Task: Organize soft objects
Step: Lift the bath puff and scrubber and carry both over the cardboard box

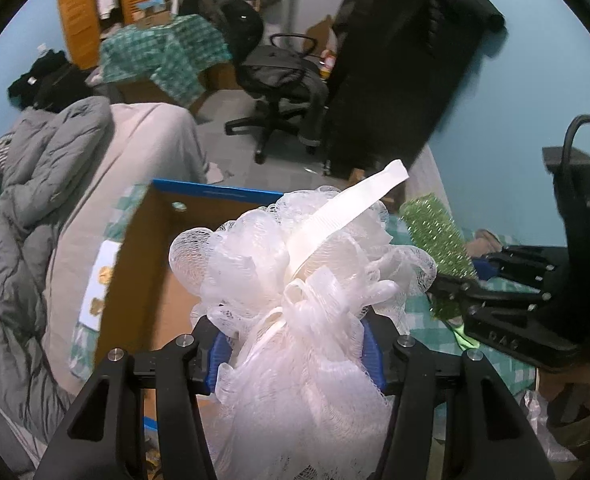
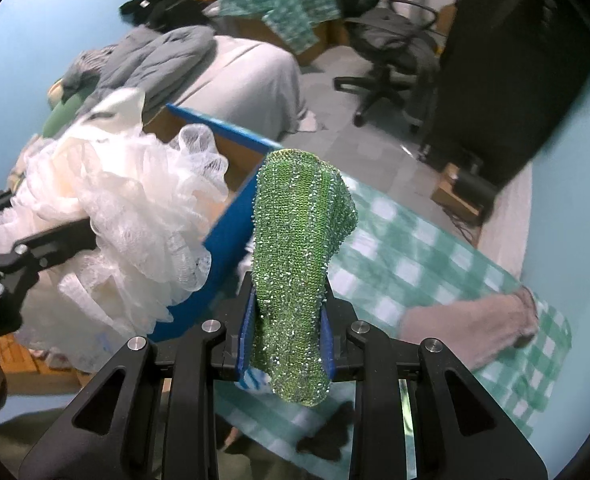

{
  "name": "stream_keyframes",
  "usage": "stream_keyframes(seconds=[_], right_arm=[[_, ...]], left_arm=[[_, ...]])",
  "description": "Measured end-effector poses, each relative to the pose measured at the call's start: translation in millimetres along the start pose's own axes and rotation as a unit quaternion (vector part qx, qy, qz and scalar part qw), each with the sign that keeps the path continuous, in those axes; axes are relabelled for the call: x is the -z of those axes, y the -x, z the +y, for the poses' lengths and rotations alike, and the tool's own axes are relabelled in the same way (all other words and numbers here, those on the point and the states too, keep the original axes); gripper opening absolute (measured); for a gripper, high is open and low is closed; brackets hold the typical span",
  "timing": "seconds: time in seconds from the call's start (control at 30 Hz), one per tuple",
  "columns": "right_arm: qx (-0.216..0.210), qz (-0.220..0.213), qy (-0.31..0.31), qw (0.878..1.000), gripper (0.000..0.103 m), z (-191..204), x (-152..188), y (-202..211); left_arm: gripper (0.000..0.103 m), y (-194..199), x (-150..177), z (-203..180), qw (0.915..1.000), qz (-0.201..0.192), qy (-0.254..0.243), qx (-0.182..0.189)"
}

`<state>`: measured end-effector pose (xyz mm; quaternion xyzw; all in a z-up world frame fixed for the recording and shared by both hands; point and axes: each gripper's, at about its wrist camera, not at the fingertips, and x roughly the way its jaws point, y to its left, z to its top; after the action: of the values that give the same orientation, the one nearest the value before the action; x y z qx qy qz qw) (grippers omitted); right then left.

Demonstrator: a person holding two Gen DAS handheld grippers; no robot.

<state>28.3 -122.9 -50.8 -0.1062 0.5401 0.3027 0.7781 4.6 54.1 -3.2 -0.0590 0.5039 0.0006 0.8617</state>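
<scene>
Left tool (image 1: 295, 354) clamps white loofah (image 1: 295, 264) | right tool (image 2: 287, 332) clamps green scrubber (image 2: 299, 248)

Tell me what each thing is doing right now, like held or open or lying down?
Left gripper: shut on the white mesh bath pouf.
White mesh bath pouf: held up over the box, strap sticking up.
Right gripper: shut on the green sparkly scrubber.
Green sparkly scrubber: held upright, squeezed.
Cardboard box: open on top.
Pink towel: lying on the checked cloth.
</scene>
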Motion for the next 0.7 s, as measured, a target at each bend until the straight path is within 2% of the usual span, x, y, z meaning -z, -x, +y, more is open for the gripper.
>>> stream_keyframes(seconds=[0.27,0.7], right_arm=[[-0.027,0.013,0.041,0.999,0.026,37.5,-17.4,-24.2],[-0.056,0.048,0.076,0.994,0.026,92.5,-43.8,-70.7]], left_arm=[[0.055,3.2,5.8,47.2,0.9990,-0.003,0.037,-0.027],[0.055,-29.3,24.5,96.6,0.9958,0.037,0.069,-0.047]])
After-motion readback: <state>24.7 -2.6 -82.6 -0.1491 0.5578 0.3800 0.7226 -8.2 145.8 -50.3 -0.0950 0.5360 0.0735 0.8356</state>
